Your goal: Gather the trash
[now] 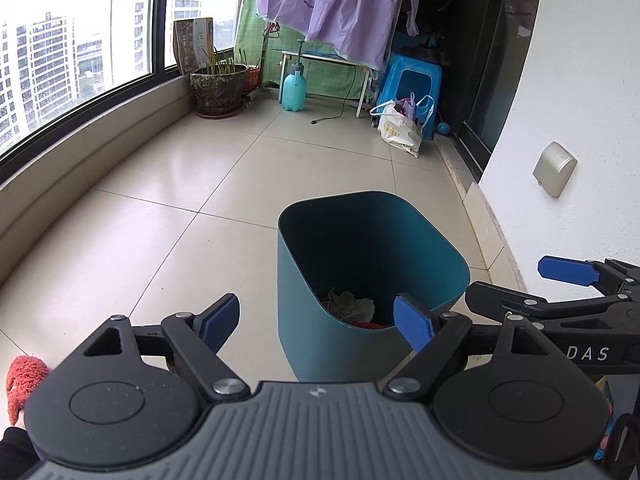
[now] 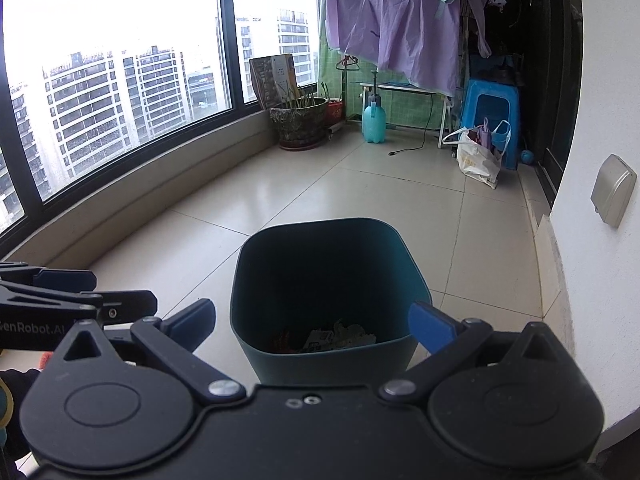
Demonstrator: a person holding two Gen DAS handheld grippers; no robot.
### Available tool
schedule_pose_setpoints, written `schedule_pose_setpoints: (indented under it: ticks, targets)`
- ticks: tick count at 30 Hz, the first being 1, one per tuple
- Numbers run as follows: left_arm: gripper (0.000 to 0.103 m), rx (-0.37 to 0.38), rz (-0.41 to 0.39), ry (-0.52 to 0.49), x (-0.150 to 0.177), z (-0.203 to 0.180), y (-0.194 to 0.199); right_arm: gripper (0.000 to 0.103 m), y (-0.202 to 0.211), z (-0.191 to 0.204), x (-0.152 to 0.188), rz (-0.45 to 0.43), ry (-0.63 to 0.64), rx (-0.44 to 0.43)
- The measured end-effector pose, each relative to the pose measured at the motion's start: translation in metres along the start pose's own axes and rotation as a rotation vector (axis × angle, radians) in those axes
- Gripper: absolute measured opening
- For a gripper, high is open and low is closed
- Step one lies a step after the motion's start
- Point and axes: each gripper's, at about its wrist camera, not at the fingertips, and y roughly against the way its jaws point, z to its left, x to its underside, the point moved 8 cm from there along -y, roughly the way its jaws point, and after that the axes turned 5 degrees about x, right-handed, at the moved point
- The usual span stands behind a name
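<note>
A teal waste bin stands on the tiled floor, seen also in the right wrist view as the bin. Crumpled paper and wrappers lie at its bottom, and the same trash shows in the right view. My left gripper hovers open just in front of the bin, nothing between its blue pads. My right gripper is open too, spread wider than the bin's near rim, and holds nothing. The right gripper's blue fingertip shows at the left view's right edge.
A white wall with a grey socket cover runs along the right. A low window ledge curves along the left. At the back stand a plant pot, a teal sprayer, a white bag and a blue stool. A red fuzzy thing is at lower left.
</note>
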Motion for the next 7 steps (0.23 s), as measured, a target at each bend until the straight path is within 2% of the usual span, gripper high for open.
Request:
schedule_pose_setpoints:
  ticks: [7]
  targets:
    - [0.084, 0.006, 0.012, 0.016, -0.0001, 0.0057, -0.0016, 0.103, -0.0018, 0.0019, 0.0056, 0.014, 0.015, -0.002]
